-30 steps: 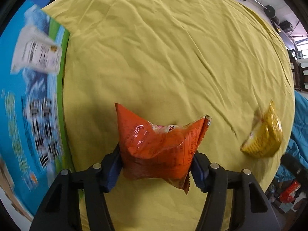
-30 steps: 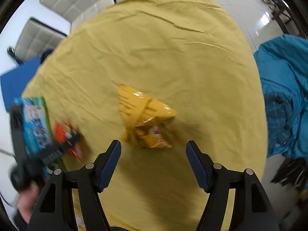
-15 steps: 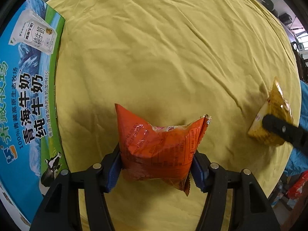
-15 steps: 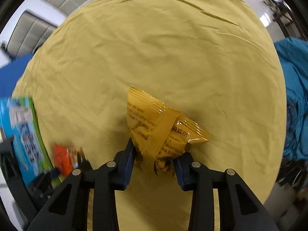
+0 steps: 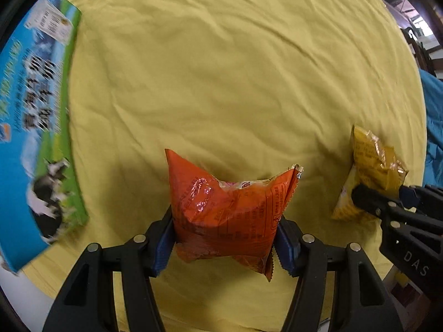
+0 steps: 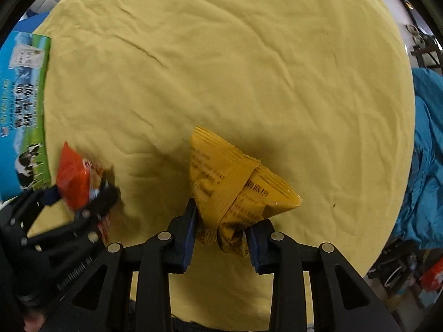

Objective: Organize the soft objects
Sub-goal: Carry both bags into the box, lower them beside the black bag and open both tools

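Observation:
My left gripper (image 5: 224, 238) is shut on an orange snack bag (image 5: 227, 210) and holds it above the yellow cloth. The bag also shows in the right wrist view (image 6: 73, 178), where the left gripper (image 6: 80, 199) is at the lower left. My right gripper (image 6: 221, 238) is shut on a yellow snack bag (image 6: 235, 188), lifted off the cloth. In the left wrist view the yellow bag (image 5: 371, 171) and the right gripper (image 5: 382, 196) are at the right edge.
A round table under a wrinkled yellow cloth (image 5: 221, 69) fills both views. A blue and green milk carton box (image 5: 30, 127) lies at the left edge, also in the right wrist view (image 6: 22, 105). Blue fabric (image 6: 426, 152) hangs at the right.
My right gripper moved onto the yellow bag, shut on it and lifted it. My left gripper kept hold of the orange bag and shifted slightly; the two grippers have come closer together.

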Demonstrator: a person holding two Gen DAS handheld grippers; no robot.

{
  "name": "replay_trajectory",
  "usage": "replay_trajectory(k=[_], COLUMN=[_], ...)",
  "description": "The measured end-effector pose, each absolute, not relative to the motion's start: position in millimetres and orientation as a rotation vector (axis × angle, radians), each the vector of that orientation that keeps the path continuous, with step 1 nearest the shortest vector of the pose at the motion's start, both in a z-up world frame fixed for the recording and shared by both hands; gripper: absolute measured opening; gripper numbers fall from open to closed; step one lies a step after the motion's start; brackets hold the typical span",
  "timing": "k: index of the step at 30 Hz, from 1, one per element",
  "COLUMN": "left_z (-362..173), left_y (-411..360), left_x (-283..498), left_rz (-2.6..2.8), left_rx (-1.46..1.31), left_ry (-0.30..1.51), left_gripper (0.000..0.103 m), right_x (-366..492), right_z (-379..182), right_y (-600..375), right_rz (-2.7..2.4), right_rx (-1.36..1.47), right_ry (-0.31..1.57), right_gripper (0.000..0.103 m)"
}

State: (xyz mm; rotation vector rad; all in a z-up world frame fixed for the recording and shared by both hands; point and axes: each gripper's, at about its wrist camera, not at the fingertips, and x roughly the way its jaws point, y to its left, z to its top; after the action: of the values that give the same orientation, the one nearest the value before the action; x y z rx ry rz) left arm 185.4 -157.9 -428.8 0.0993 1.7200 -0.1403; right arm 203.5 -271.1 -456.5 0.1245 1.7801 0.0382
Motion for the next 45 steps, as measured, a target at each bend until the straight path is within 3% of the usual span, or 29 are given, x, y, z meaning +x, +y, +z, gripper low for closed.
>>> replay_trajectory(k=[8,15,28,37,45], left_z=[-444.6,-436.0,-334.5,-242.1,-201.2], left_y=[-174.6,-172.2,-152.1,-68.7,24.9], left_x=[186.3,189.1,182.1,184.2,190.5], left_rz=[-0.134,-0.146,-0.192,-0.217,-0.169], left_rx=[0.117,0.103,0.067,0.015,-0.015], left_ry=[1.704,1.678,1.460,1.320,1.236], left_gripper=[0.060,0.059,0.059,0.059,0.059], right_x=[211.8,210.1,212.6,211.4,214.9], right_z=[-471.2,-461.6,-363.1,-276.4,-223.5], right_y=[-255.1,-254.4,-250.6,-212.8,-131.8], right_rz=[0.003,0.008,0.076,0.132,0.200], right_rx=[0.111,0.147,0.192,0.194,0.209], right_ry=[1.784,1.755,1.583,1.444,1.371], right_gripper=[0.040,0.035,0.035,0.035,0.035])
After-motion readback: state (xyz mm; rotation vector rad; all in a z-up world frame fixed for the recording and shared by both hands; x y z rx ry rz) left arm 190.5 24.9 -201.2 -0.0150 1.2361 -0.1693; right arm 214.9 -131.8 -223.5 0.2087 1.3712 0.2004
